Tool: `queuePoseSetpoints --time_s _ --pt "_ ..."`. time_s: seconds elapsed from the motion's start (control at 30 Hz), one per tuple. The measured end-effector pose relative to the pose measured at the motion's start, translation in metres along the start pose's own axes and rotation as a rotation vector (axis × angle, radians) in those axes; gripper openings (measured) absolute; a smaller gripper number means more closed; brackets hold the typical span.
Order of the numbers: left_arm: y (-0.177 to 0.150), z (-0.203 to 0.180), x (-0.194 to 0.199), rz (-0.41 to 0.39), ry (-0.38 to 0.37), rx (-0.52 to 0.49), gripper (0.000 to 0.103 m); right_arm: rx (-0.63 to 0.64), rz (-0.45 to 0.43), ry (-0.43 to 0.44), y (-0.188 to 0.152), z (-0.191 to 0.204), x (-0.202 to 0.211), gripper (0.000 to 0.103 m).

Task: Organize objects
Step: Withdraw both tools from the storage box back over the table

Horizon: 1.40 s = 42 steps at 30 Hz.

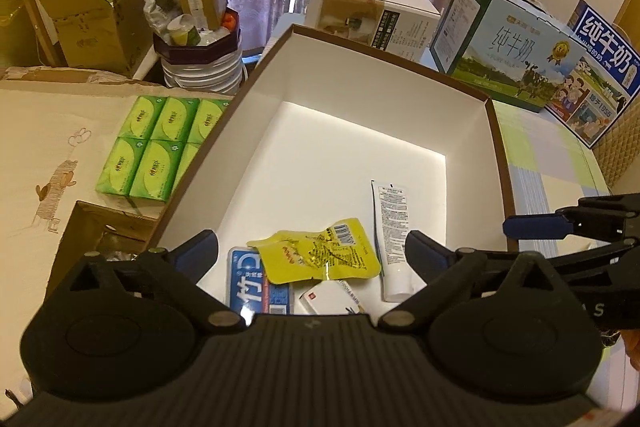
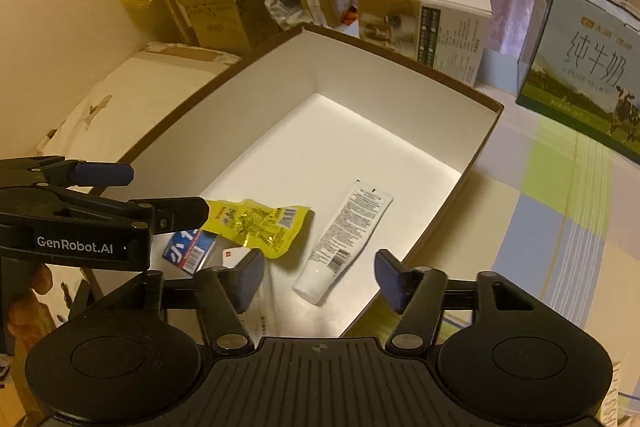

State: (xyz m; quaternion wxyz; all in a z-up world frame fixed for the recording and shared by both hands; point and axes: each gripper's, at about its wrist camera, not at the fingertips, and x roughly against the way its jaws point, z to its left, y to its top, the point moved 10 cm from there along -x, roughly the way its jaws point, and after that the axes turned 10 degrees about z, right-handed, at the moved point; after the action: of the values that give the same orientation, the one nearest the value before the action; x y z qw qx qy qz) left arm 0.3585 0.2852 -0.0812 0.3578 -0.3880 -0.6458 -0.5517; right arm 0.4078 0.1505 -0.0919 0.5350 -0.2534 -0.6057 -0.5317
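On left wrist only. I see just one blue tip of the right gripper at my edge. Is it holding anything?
Observer: No. The right gripper is open and empty; its fingers frame the cap end of the white tube.
Operator: Barcode on that tube? None visible here.
Observer: Yes, near the cap, facing up.
Operator: My left gripper versus the pouch?
Observer: Seen side-on, the left gripper has its lower finger overlapping the left end of the yellow pouch. I cannot tell whether it touches.
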Motion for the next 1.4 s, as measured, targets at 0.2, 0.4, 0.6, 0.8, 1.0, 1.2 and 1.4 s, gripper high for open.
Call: queuePoseSetpoints --time_s 0.2,0.4,0.6,0.8,1.0,1.2,1.4 --pt "-0.008 -0.003 0.019 -0.024 0.003 -0.006 0.099 0.018 -0.059 0.005 -0.01 0.008 0.018 0.07" --pt "-0.018 -0.009 0.045 -0.066 0.003 -0.004 0.1 0.018 -0.14 0.018 -0.023 0.011 0.046 0.075" --pt "-0.028 -0.02 0.07 -0.103 -0.004 -0.007 0.101 -0.034 -0.188 0.051 -0.042 0.006 0.072 0.077" --pt "-0.046 -0.04 0.087 -0.113 -0.024 -0.023 0.101 -0.076 -0.218 0.074 -0.066 -0.004 0.095 0.077" --pt "-0.068 -0.069 0.095 -0.106 -0.054 -0.058 0.101 -0.105 -0.221 0.064 -0.092 -0.019 0.112 0.078" --pt "-0.091 -0.1 0.098 -0.087 -0.07 -0.093 0.101 -0.122 -0.219 0.069 -0.12 -0.033 0.125 0.078" --pt "-0.108 -0.125 0.102 -0.08 -0.08 -0.111 0.101 -0.147 -0.215 0.072 -0.147 -0.049 0.135 0.078"
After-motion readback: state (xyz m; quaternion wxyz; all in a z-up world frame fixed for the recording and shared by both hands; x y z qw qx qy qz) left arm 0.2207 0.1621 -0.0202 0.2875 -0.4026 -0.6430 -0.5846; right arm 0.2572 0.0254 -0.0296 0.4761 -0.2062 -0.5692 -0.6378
